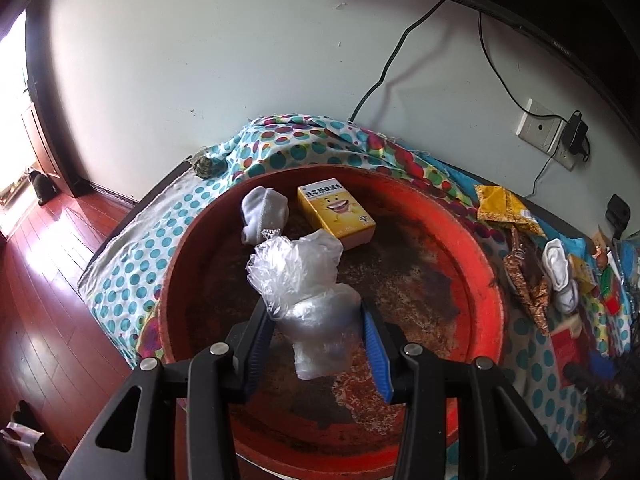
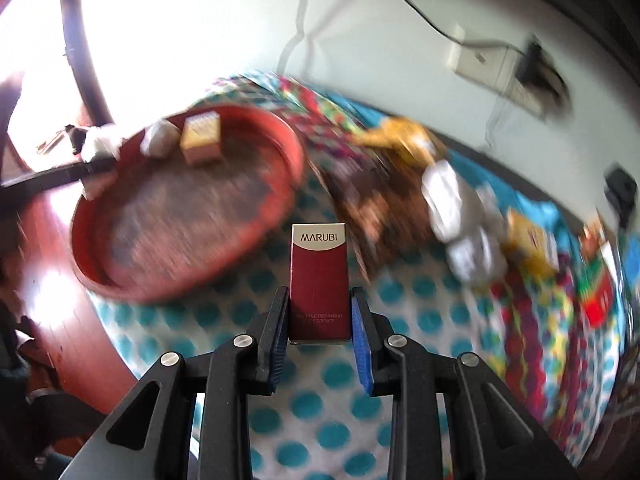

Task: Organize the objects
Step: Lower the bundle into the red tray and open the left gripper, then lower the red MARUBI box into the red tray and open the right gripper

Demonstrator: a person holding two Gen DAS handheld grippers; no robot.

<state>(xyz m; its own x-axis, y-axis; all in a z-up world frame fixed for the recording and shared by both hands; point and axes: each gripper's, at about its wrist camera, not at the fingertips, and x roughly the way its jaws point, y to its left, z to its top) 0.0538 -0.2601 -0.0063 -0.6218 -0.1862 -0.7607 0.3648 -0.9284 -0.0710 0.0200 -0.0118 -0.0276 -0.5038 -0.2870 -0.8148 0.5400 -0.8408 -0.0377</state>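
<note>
The round red tray (image 1: 480, 276) sits on the dotted cloth (image 1: 132, 276) and holds a white sock (image 1: 262, 210) and a yellow box (image 1: 336, 212) near its far rim. Above the tray, the left gripper (image 1: 316, 320) clamps a crumpled clear plastic bag (image 1: 304, 276). The right gripper (image 2: 320, 316) grasps a dark red MARUBI box (image 2: 319, 280) upright over the cloth, beside the tray (image 2: 292, 144). More packets and socks (image 1: 560, 276) lie on the cloth outside it

Dark red carton (image 2: 319, 280): "MARUBI" in white on the red band at the top of its front; smaller lettering lower down, "MULTIPLE REPAIRING", with a second line ending "ESSENCE". Yellow box (image 1: 335, 212): Chinese characters above a smiling cartoon face, too small to read reliably.
</note>
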